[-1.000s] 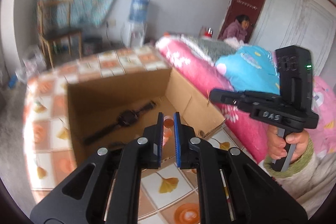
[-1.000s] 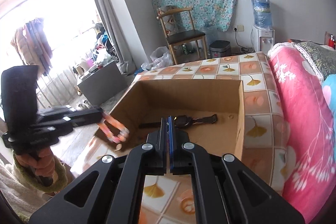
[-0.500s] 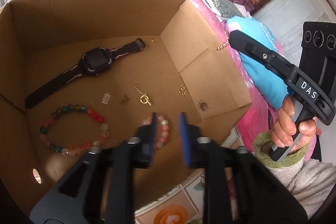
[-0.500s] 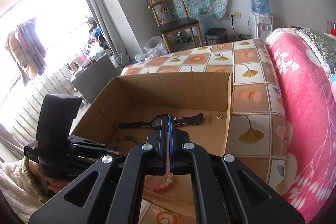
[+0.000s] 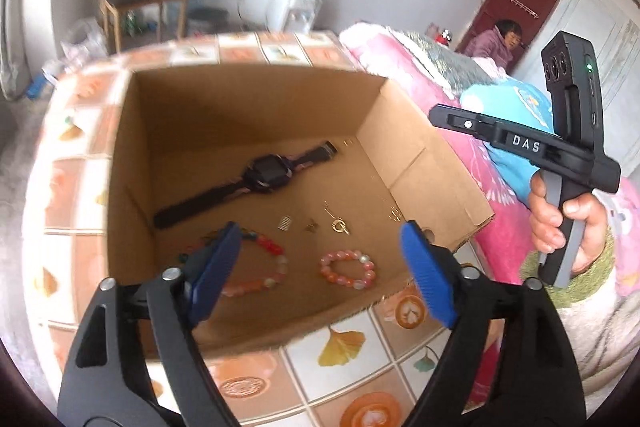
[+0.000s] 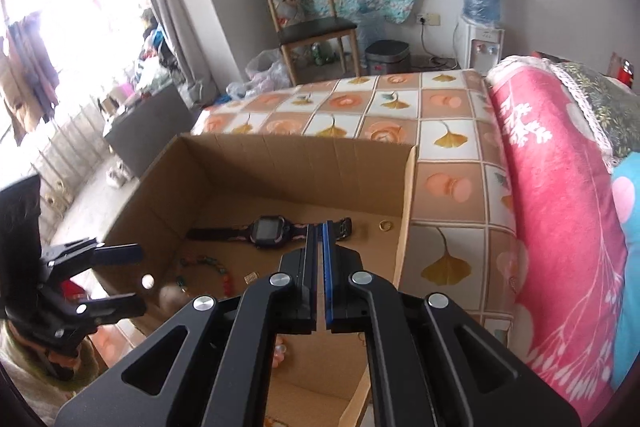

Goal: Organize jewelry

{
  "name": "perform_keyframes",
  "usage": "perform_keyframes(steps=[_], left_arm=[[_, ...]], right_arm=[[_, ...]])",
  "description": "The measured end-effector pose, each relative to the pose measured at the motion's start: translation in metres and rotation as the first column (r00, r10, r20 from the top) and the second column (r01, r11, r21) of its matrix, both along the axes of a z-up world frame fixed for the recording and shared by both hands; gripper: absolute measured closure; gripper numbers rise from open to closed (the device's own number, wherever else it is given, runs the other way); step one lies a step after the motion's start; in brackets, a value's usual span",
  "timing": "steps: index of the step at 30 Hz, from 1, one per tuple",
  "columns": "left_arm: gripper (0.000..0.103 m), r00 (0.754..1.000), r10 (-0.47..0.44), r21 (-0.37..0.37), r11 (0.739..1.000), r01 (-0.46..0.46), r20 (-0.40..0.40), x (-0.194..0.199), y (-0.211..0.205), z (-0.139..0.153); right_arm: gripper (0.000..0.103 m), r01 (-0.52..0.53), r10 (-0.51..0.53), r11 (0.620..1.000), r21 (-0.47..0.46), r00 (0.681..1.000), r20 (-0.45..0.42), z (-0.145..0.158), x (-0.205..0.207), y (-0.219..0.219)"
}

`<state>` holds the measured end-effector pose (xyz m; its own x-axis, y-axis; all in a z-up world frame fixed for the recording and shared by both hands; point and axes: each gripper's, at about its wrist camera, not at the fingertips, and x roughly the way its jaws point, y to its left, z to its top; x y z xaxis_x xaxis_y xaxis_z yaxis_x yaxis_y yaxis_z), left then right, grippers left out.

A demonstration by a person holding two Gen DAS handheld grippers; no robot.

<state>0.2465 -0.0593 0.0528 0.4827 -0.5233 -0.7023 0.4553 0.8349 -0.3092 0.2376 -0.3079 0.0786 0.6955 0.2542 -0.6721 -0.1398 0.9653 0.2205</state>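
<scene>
An open cardboard box [image 5: 404, 131] stands on the tiled tabletop. On its floor lie a black watch [image 5: 266, 173], a multi-colour bead bracelet [image 5: 264, 269], a pink bead bracelet [image 5: 347, 269] and several tiny gold pieces [image 5: 338, 225]. My left gripper [image 5: 320, 235] hovers at the box's near edge. Its jaws are opening wide and nothing is between the blue pads. The pink bracelet lies loose below them. My right gripper [image 6: 319, 227] is shut and empty over the box [image 6: 406, 211], above the watch [image 6: 272, 229]. A gold ring [image 6: 385, 225] lies in the far right corner.
A rolled pink blanket [image 6: 560, 195] and blue pillow [image 5: 516, 115] border the tabletop on the right. A wooden chair [image 6: 312, 23], a bin and a water dispenser [image 6: 480, 23] stand by the far wall. A person in purple [image 5: 496, 43] sits near the red door.
The left gripper brought the pink bracelet down into the box, opened and let it go, then drew back. The right gripper moved in over the box and stayed shut.
</scene>
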Motion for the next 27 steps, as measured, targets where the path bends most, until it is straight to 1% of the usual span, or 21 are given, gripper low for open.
perform_keyframes(steps=[2, 6, 7, 8, 10, 12, 14, 15, 16, 17, 18, 19, 20, 22, 24, 27], left_arm=[[0.02, 0.999, 0.004, 0.008, 1.0, -0.004, 0.032, -0.006, 0.005, 0.007], [0.018, 0.995, 0.033, 0.024, 0.999, -0.036, 0.098, -0.023, 0.017, 0.024], [0.017, 0.992, 0.043, 0.026, 0.999, -0.046, 0.116, -0.027, 0.02, 0.028], [0.013, 0.99, 0.053, 0.026, 0.998, -0.056, 0.131, -0.032, 0.023, 0.032], [0.012, 0.983, 0.08, 0.025, 0.996, -0.085, 0.166, -0.041, 0.029, 0.039], [0.009, 0.975, 0.11, 0.032, 0.992, -0.119, 0.191, -0.049, 0.032, 0.043], [0.008, 0.964, 0.147, 0.043, 0.986, -0.16, 0.22, -0.058, 0.037, 0.047], [0.008, 0.958, 0.166, 0.049, 0.982, -0.182, 0.234, -0.063, 0.04, 0.049], [0.008, 0.954, 0.176, 0.051, 0.98, -0.194, 0.242, -0.067, 0.042, 0.05], [0.008, 0.95, 0.189, 0.053, 0.977, -0.208, 0.248, -0.072, 0.045, 0.051], [0.008, 0.948, 0.196, 0.053, 0.975, -0.216, 0.249, -0.077, 0.049, 0.051], [0.008, 0.946, 0.207, 0.055, 0.972, -0.227, 0.249, -0.081, 0.051, 0.051], [0.008, 0.944, 0.217, 0.063, 0.969, -0.239, 0.251, -0.085, 0.053, 0.051], [0.008, 0.938, 0.234, 0.088, 0.961, -0.263, 0.255, -0.091, 0.055, 0.051], [0.008, 0.929, 0.255, 0.123, 0.947, -0.295, 0.268, -0.098, 0.057, 0.05], [0.008, 0.905, 0.294, 0.141, 0.926, -0.349, 0.307, -0.109, 0.061, 0.052]], right_arm=[[0.099, 0.015, -0.015, 1.0, -0.001, 1.0, 0.007, 0.004, -0.003, -0.002], [0.099, 0.052, -0.053, 0.998, 0.029, 0.998, 0.036, 0.019, -0.021, -0.003], [0.096, 0.057, -0.058, 0.998, 0.03, 0.997, 0.044, 0.023, -0.026, -0.002], [0.092, 0.067, -0.069, 0.997, 0.031, 0.996, 0.061, 0.028, -0.036, 0.001], [0.063, 0.082, -0.085, 0.996, 0.034, 0.992, 0.093, 0.036, -0.05, 0.005], [0.053, 0.103, -0.106, 0.994, 0.032, 0.987, 0.124, 0.041, -0.07, 0.014], [0.043, 0.139, -0.14, 0.99, 0.018, 0.98, 0.139, 0.042, -0.088, 0.024], [0.034, 0.162, -0.162, 0.987, 0.018, 0.976, 0.146, 0.041, -0.097, 0.027], [0.027, 0.178, -0.179, 0.984, 0.022, 0.973, 0.148, 0.041, -0.103, 0.03], [0.026, 0.197, -0.199, 0.98, 0.028, 0.969, 0.147, 0.038, -0.11, 0.033], [0.022, 0.227, -0.23, 0.973, 0.036, 0.963, 0.139, 0.033, -0.119, 0.037], [0.018, 0.247, -0.248, 0.969, 0.03, 0.96, 0.131, 0.03, -0.124, 0.041], [0.016, 0.262, -0.263, 0.965, 0.022, 0.957, 0.124, 0.027, -0.128, 0.044], [0.015, 0.287, -0.283, 0.958, -0.022, 0.953, 0.105, 0.017, -0.135, 0.053], [0.013, 0.301, -0.293, 0.949, -0.089, 0.952, 0.093, 0.009, -0.141, 0.063], [0.009, 0.295, -0.285, 0.947, -0.129, 0.954, 0.09, 0.004, -0.148, 0.075]])
